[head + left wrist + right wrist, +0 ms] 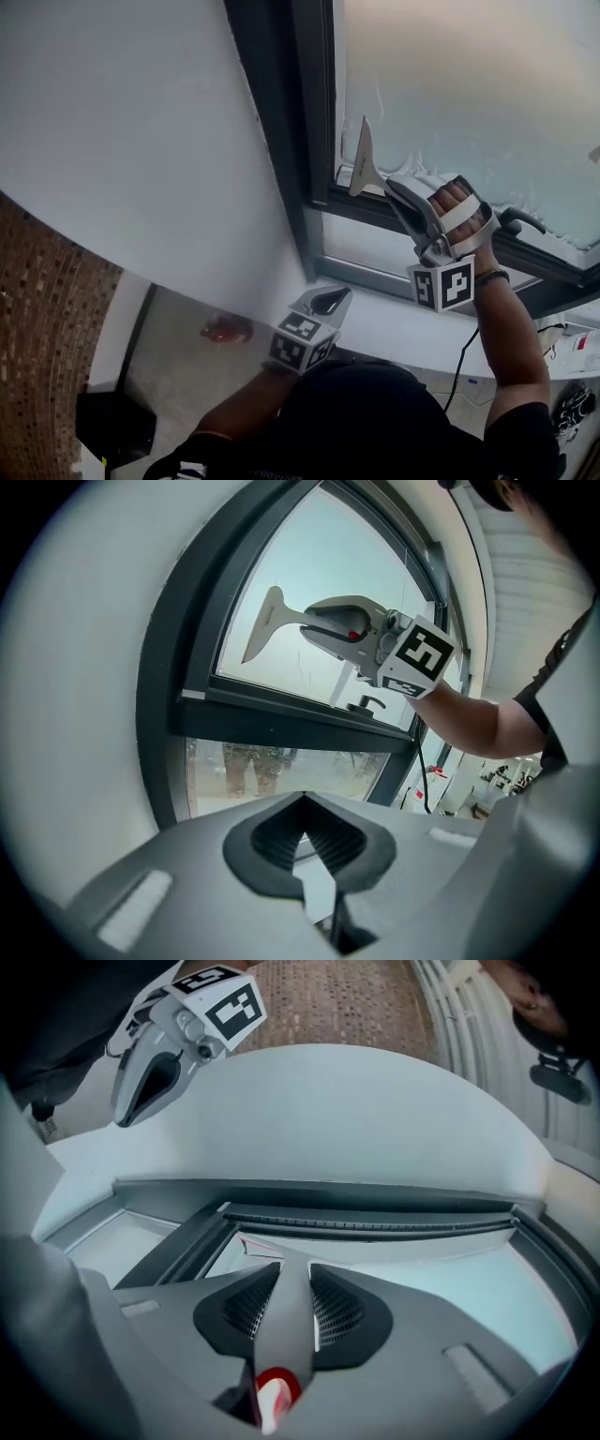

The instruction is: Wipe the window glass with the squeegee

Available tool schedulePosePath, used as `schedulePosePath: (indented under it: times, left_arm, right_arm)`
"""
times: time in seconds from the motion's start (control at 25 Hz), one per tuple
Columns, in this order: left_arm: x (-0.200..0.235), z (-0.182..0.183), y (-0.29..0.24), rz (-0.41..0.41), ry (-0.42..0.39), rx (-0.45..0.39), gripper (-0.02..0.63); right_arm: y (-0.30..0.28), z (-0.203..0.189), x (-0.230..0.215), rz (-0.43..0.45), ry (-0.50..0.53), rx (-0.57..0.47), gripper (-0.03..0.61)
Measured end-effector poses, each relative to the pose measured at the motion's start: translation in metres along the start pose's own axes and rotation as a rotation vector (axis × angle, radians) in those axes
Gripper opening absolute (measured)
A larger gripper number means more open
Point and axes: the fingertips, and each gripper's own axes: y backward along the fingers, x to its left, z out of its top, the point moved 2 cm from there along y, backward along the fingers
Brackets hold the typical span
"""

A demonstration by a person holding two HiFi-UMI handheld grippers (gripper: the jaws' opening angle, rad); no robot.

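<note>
A grey squeegee (364, 159) rests with its blade on the frosted window glass (469, 84), near the pane's lower left corner. My right gripper (389, 185) is shut on its handle (286, 1307), which runs between the jaws toward the blade (246, 1241). In the left gripper view the squeegee (267, 625) stands out from the right gripper (314, 630) against the glass (319, 564). My left gripper (342, 295) hangs lower, below the sill, shut with nothing in it. The same gripper (127, 1115) appears at the top left of the right gripper view.
A dark window frame (281, 112) borders the glass, with a black window handle (520, 220) on the lower rail. A narrow lower pane (361, 242) sits under it. White wall lies to the left. A red object (225, 328) lies on the floor, and a black cable (461, 361) hangs by my right arm.
</note>
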Motion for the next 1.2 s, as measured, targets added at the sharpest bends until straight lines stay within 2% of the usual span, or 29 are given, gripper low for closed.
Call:
schedulePosePath:
  times: [0.12,0.24,0.52,0.72,1.2]
  left_arm:
    - [0.001,0.000,0.000,0.015,0.031,-0.009,0.000]
    - [0.002,0.002,0.000,0.024,0.042,-0.020,0.000]
    - [0.009,0.001,-0.003,0.053,0.051,-0.025,0.000]
    - [0.018,0.006,-0.002,0.064,0.047,-0.030,0.000]
    - [0.002,0.017,-0.024,0.025,0.019,-0.022,0.000]
  right_arm:
    - [-0.021,-0.007,0.007,0.022,0.103,0.003,0.124]
    - [-0.036,-0.010,0.007,0.018,0.150,-0.001,0.124]
    - [-0.050,-0.015,0.015,-0.007,0.172,-0.010,0.124]
    - [-0.048,-0.021,0.014,-0.022,0.148,0.000,0.123]
    - [-0.011,-0.043,0.023,-0.051,0.152,0.025,0.123]
